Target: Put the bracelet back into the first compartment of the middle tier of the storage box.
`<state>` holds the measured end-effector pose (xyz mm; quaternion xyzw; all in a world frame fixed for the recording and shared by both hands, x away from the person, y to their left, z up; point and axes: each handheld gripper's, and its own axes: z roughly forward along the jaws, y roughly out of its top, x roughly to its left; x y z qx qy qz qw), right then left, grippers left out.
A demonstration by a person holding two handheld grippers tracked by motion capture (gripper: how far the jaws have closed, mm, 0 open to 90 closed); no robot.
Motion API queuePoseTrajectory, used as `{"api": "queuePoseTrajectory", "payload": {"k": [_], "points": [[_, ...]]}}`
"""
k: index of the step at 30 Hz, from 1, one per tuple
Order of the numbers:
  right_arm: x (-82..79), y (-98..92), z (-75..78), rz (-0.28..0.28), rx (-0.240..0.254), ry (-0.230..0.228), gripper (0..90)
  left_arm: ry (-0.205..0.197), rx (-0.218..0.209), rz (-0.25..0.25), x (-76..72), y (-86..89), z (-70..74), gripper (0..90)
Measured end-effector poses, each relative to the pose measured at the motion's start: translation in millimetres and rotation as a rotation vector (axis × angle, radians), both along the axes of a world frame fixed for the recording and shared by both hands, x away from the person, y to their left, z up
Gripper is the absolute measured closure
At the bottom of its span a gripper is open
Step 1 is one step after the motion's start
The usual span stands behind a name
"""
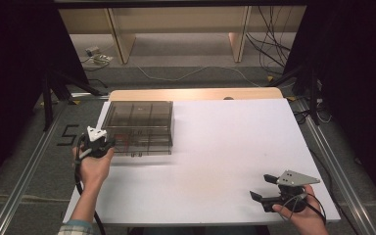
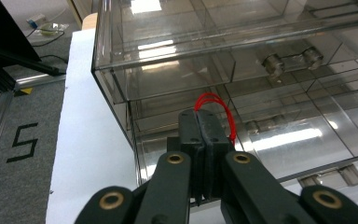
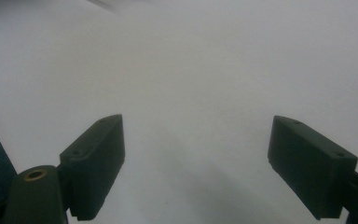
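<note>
A smoky clear plastic drawer box [image 1: 137, 115] stands at the back left of the white table [image 1: 225, 147]. My left gripper [image 1: 111, 143] is at the box's front left corner. In the left gripper view the box [image 2: 191, 56] is very close, and my left gripper [image 2: 200, 114] has its jaws pressed together right against a lower drawer's front. A thin red loop [image 2: 210, 96] arches out from the tips, pinched there. My right gripper [image 1: 262, 186] rests low near the front right of the table. Its jaws stand wide apart over bare table, with nothing between them [image 3: 196, 154].
The box has several compartments and small metal latches [image 2: 274, 63]. The table's left edge runs close beside the box, with grey floor and a metal rail [image 1: 29, 161] below. Wooden furniture and loose cables [image 1: 269, 44] lie beyond the far edge.
</note>
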<state>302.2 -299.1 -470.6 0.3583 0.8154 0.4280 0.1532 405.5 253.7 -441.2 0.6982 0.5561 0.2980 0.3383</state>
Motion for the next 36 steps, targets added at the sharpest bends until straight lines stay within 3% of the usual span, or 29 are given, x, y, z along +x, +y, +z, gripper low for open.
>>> {"api": "queuePoseTrajectory", "payload": {"k": [15, 30, 36], "points": [[0.0, 0.1, 0.0, -0.003, 0.005, -0.004, 19.5, 0.042, 0.024, 0.005, 4.1, 0.4, -4.7, 89.6], [0.2, -0.2, 0.0, 0.0, 0.005, -0.009, 19.5, 0.045, 0.089, -0.007, 7.5, -1.6, -7.5, 88.2], [0.0, -0.1, 0.1, 0.0, 0.007, -0.008, 19.5, 0.03, 0.108, 0.0, 7.5, -1.1, -7.6, 82.7]]}}
